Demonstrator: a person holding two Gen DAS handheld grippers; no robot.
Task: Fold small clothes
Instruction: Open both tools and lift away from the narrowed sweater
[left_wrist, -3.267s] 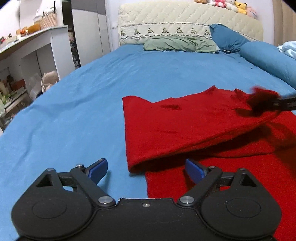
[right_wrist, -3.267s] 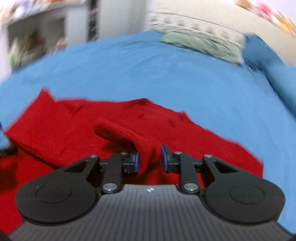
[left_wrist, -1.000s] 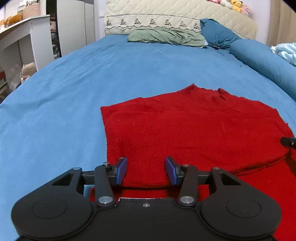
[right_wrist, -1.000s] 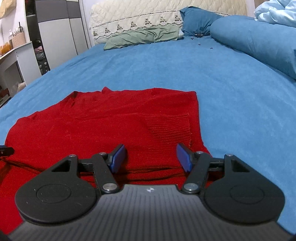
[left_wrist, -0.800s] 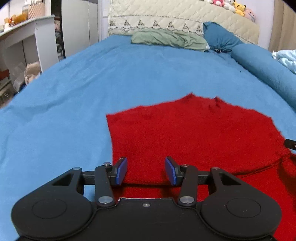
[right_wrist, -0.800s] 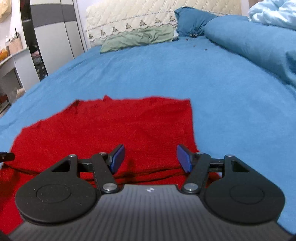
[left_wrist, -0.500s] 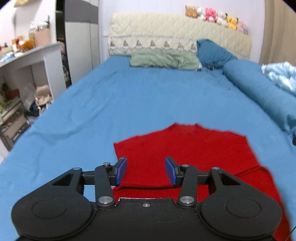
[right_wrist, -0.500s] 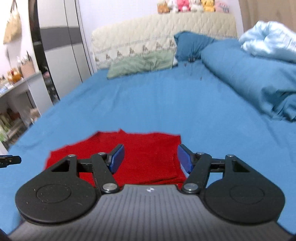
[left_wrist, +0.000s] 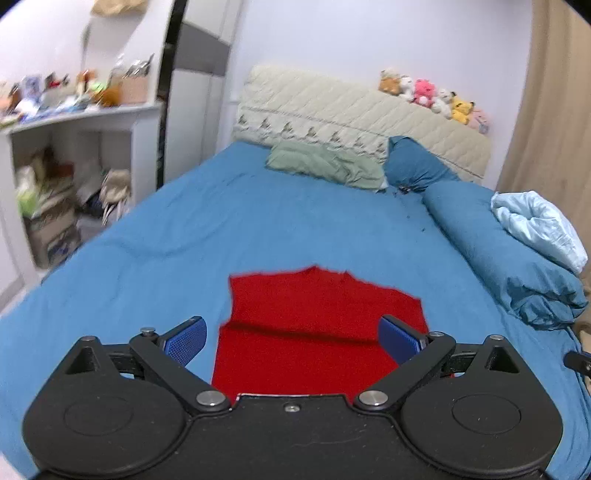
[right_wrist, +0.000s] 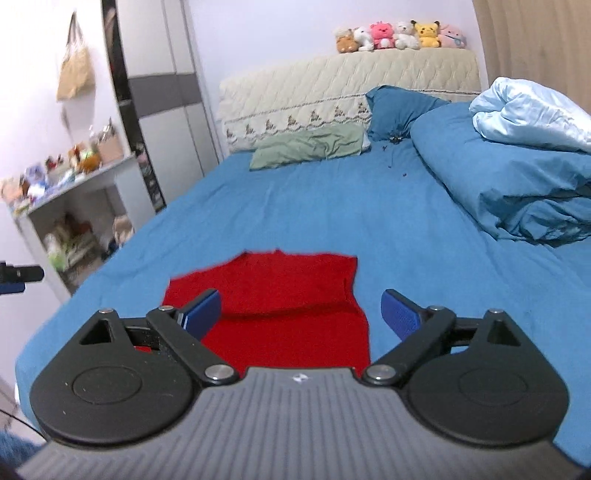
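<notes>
Two hand-held grippers hang above a bed, both spread wide and holding nothing. The left hand-held gripper (left_wrist: 291, 338) has its blue pads far apart, and so does the right hand-held gripper (right_wrist: 301, 308). Below and ahead of both lies the task's thing, a red garment (left_wrist: 314, 332), flat on the blue bedsheet (left_wrist: 258, 229) near the foot of the bed. Its far part is doubled over the near part, and a soft crease runs across the middle.

Compared with a second ago, both tools have pulled up and back: the garment then filled the lower view, close under the pads, and now looks small and sits well below them. Both sets of jaws have also opened wider. About three seconds ago the right tool was pinching a raised piece of the cloth and carrying it across; that piece now lies flat.

This suggests one fold has been laid and released, with further folds likely still needed.

Beyond lie a green pillow (left_wrist: 325, 166), a rolled blue duvet (right_wrist: 517, 177) and a padded headboard (left_wrist: 369, 118).
</notes>
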